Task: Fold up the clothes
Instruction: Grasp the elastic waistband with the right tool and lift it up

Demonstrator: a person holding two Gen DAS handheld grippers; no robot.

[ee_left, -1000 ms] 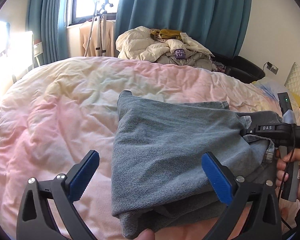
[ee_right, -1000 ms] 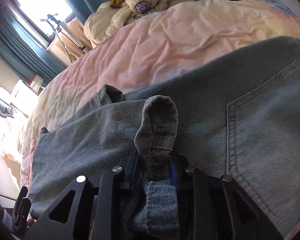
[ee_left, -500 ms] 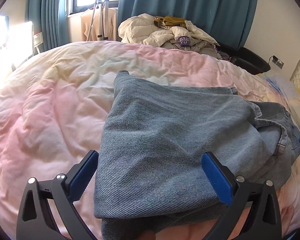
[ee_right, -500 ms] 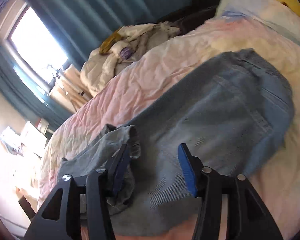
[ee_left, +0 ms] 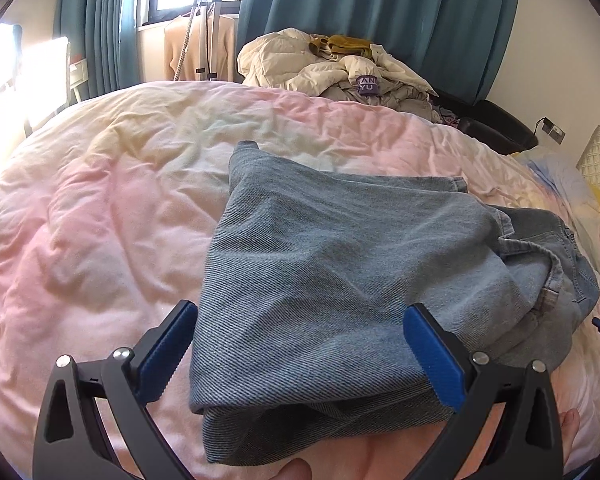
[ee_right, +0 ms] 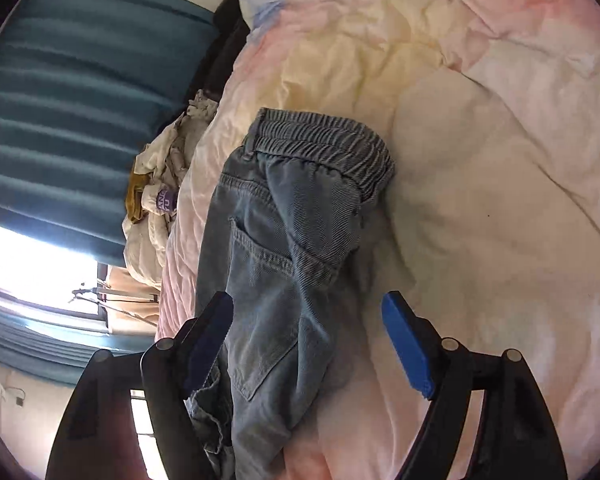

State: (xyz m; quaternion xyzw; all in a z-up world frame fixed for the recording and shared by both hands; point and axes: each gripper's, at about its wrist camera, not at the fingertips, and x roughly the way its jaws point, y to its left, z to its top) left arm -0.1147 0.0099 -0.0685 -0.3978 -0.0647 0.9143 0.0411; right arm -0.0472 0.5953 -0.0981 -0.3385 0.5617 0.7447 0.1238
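1. The jeans [ee_left: 340, 280] lie folded on the bed [ee_left: 100, 220], toward its near edge, with the waistband end [ee_right: 324, 148] pointing to the pillow side. The upper layer does not sit square: its hem end bunches over the seat (a lumpy ridge shows at that end), so the stack could slump open if nudged.
2. The left gripper [ee_left: 300, 360] hovers over the near fold with its fingers [ee_left: 432, 360] spread wide, gripping nothing. A careless dip here would drag the top layer askew, since the denim lies loose between and beyond the fingers.
3. The right gripper [ee_right: 308, 344] has its fingers [ee_right: 406, 344] opening, almost fully apart. Denim lies between them in that view, but neither pad presses on it. One dark finger sits just beside a frayed edge, so a snag there could pull the fold apart.
4. A heap of unfolded clothes [ee_left: 332, 68] waits beyond the bed's far edge, well apart from both grippers.
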